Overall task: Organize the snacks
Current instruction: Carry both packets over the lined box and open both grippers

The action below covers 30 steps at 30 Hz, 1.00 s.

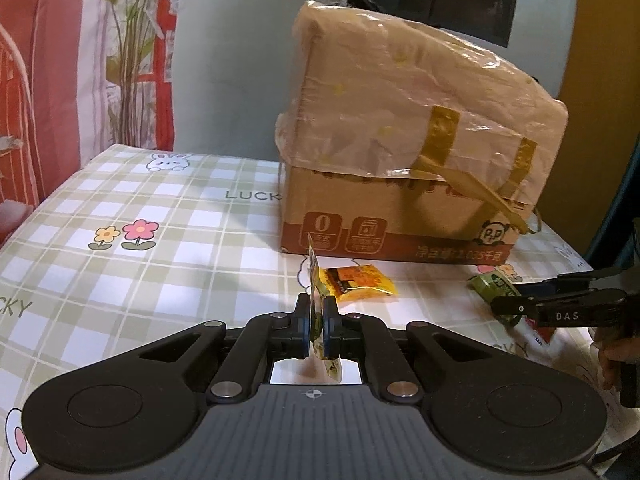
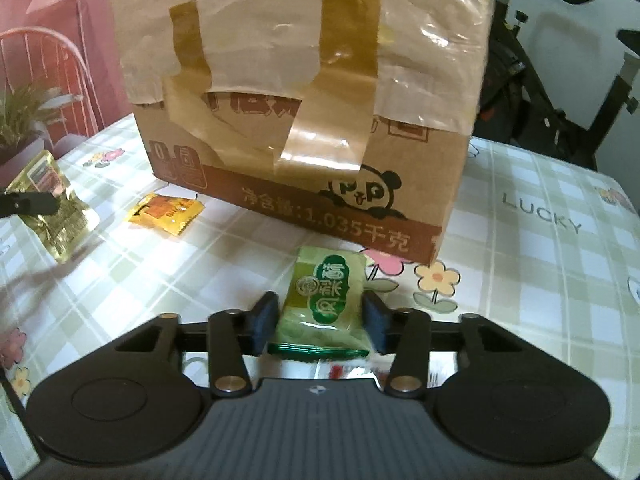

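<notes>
My left gripper (image 1: 317,312) is shut on a thin yellow-green snack packet (image 1: 313,270), held upright and edge-on above the table. The same packet (image 2: 56,208) shows at the far left of the right wrist view, with a dark left finger (image 2: 28,202) across it. My right gripper (image 2: 320,320) has a green snack packet (image 2: 326,296) between its pads, which touch both its sides. From the left wrist view that gripper (image 1: 516,294) sits low at the right, on the green packet (image 1: 490,283). An orange-yellow packet (image 1: 362,280) (image 2: 164,210) lies loose on the table before the box.
A taped cardboard box (image 1: 400,208) (image 2: 304,184) with a paper-covered top stands at the back of the checked tablecloth (image 1: 160,240). A red wrapper (image 1: 542,332) lies under the right gripper. A plant (image 2: 20,120) stands at the far left; exercise equipment (image 2: 540,60) is behind the table.
</notes>
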Tool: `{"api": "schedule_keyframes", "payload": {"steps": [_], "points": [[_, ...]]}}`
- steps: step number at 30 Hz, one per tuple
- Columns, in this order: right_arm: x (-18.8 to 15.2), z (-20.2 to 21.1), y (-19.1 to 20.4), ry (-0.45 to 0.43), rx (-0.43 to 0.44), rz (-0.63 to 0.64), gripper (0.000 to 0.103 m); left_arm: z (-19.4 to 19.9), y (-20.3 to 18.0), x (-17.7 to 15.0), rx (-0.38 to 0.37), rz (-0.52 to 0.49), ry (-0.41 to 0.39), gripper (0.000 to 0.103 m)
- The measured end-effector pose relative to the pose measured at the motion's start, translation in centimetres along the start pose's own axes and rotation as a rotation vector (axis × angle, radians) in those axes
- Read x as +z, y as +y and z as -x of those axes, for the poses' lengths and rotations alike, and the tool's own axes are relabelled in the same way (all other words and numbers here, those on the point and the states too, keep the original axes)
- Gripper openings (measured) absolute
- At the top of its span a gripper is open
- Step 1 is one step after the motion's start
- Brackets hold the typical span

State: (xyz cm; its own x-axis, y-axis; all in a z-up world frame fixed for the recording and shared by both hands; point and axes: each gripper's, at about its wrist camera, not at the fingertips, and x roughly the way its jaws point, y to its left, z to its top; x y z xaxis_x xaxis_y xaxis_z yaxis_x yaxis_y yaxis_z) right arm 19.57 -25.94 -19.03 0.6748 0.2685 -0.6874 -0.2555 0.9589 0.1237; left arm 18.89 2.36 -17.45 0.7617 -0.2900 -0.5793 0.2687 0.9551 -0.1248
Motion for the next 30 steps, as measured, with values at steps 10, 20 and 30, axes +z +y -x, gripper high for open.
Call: {"api": "schedule_keyframes", "payload": {"steps": [10,20,30], "points": [[-1.7,3.8,1.9,-0.098,0.07,-0.097,0.042,1.2,-0.5,0.3,-0.027,0.001,-0.03,0.007],[-0.4,8.5,3.9,-0.244,0.119,-0.045,0.042,4.0,-2.1,4.3,-0.075,-0.083,-0.159,0.007],[6.5,13.2,1.7,-0.453,0.11,-0.073,0.042,5.1,-5.8,13.9,-0.184,-0.171,-0.342,0.007]]}}
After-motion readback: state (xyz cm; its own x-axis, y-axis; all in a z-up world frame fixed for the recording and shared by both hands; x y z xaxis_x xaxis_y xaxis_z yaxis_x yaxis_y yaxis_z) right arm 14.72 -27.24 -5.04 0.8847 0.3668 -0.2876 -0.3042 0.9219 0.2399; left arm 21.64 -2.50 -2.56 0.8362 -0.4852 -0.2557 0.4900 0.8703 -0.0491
